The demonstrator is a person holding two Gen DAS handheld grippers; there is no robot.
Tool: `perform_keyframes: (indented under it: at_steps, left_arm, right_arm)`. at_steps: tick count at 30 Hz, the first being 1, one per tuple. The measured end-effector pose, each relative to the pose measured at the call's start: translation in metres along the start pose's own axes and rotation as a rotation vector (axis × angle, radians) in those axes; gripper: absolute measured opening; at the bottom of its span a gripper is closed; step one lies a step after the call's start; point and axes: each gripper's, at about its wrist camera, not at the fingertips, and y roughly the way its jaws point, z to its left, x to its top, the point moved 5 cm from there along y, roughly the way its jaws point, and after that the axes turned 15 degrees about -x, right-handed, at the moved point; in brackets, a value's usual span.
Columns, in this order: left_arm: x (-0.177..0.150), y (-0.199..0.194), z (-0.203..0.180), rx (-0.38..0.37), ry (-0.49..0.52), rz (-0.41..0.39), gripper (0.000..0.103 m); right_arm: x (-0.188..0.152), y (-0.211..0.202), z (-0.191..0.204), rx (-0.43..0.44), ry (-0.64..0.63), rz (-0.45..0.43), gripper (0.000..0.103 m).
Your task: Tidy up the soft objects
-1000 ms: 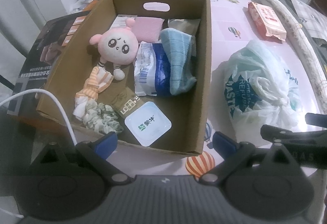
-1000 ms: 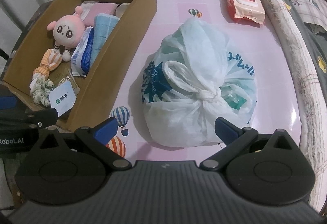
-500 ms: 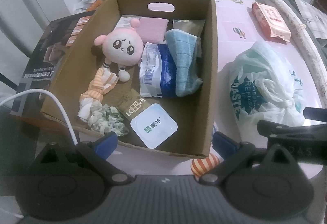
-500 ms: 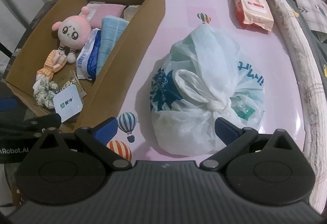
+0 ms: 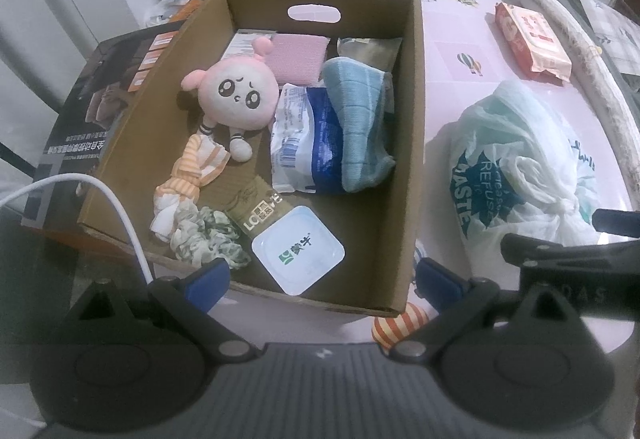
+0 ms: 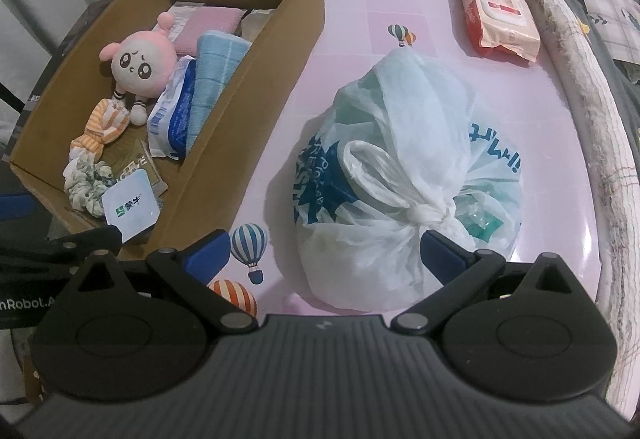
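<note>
Left wrist view
left gripper [image 5: 322, 275]: I see my jaws spread wide, nothing in them, hanging over the near wall of the cardboard box [image 5: 414, 143].
box contents: pink plush doll [image 5: 236, 99] mid-left; orange striped cloth [image 5: 192, 171] just below it, touching the green-white scrunchie [image 5: 208, 239]; blue towel [image 5: 358, 123] leaning on the right wall, against the blue-white packet [image 5: 306, 137]; pink cloth [image 5: 300, 55] at the far end.
other in box: square white lid [image 5: 298, 253] near front, brown sachet [image 5: 260, 209] partly under it.
table [image 5: 452, 51]: pink, carries the box.
plastic bag [image 5: 516, 163]: knotted, right of box, apart from it.

Right wrist view
right gripper [image 6: 324, 251]: I have my jaws wide open, empty; the right finger tip looks close to the bag's knot, contact I can't tell.
plastic bag [image 6: 404, 175]: white with blue print, on the table straight ahead between my fingers.
cardboard box [image 6: 276, 79]: left of the bag, soft things inside.
wipes pack [image 6: 498, 17]: far right of the table, well apart from the bag.
</note>
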Motion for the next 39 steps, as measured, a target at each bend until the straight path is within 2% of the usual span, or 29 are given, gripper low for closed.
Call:
perform_keyframes:
  at_steps: [39]
  left_arm:
    - [0.0027,0.0046,-0.0091,0.004,0.01,0.006,0.1]
  right_arm:
    - [-0.0006,0.005,-0.0082,-0.004,0.013,0.006,0.102]
